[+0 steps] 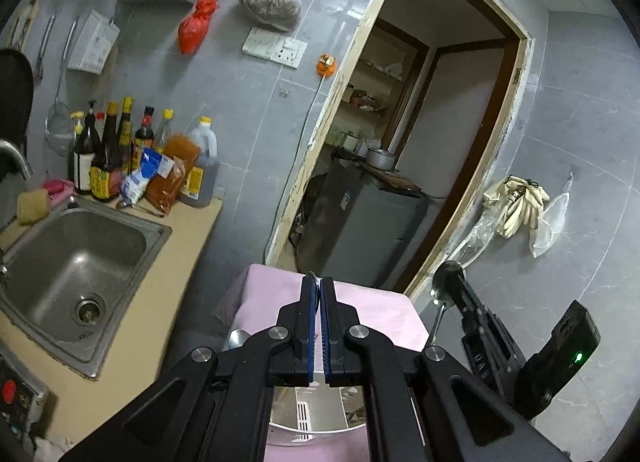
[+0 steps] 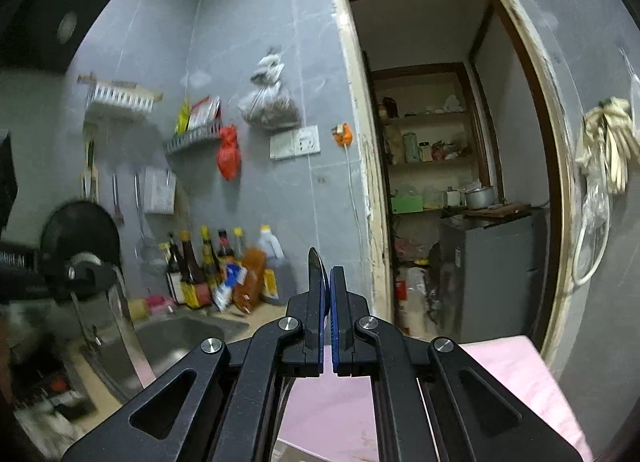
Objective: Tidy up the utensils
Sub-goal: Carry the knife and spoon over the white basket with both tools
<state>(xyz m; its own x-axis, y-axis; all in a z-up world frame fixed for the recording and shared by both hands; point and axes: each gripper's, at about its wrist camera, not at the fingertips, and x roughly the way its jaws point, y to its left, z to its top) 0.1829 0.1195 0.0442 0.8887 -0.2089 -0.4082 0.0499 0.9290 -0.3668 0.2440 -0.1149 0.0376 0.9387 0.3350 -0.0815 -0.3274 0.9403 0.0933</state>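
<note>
The left gripper (image 1: 319,282) has its jaws closed on a thin metal utensil handle (image 1: 313,276), held above a pink cloth (image 1: 268,294) beside the sink (image 1: 80,258). The right gripper (image 2: 326,276) grips a spoon (image 2: 316,262) edge-on — its bowl rises above the jaws. In the left view the same spoon (image 1: 448,278) shows at right, bowl up.

Blue pads were seen on the black fingers (image 1: 311,326). A pink cloth (image 1: 376,314) was noted, plus a beige surface (image 1: 168,282), a steel-grey sink (image 1: 80,262), grey marbled wall tiles (image 1: 240,109), a red bag (image 1: 196,23) and yellow-capped dark bottles (image 1: 106,153).
</note>
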